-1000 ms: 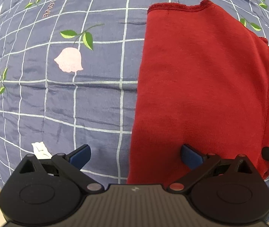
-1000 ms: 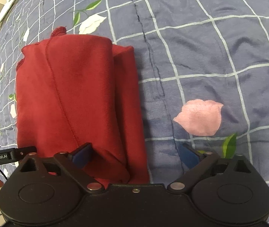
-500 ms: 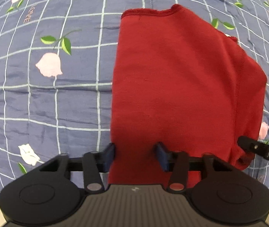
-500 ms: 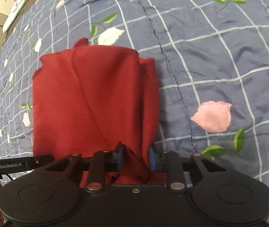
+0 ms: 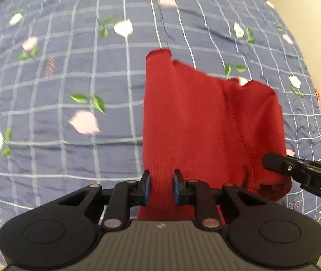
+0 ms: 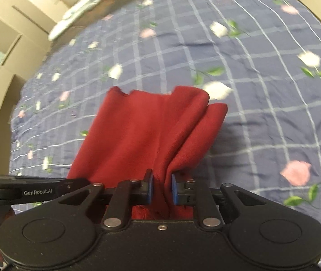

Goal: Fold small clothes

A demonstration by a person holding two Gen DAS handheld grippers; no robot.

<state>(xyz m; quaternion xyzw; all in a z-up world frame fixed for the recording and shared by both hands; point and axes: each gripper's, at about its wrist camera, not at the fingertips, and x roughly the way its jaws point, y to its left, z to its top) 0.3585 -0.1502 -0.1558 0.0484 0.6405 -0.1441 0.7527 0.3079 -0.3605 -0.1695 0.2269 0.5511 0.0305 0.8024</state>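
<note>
From the left wrist, the left gripper (image 5: 161, 184) pinches the near edge of the red garment (image 5: 205, 122), lifted above the floral quilt (image 5: 70, 79); uneven pulling could undo its fold. From the right wrist, the right gripper (image 6: 161, 188) clamps bunched layers that might slip. No containers appear.

A plain dark-red knit garment (image 5: 205, 122) lies against a slate-blue bedspread (image 5: 70, 158) with pale grid lines and pink and white flowers with green leaves.
</note>
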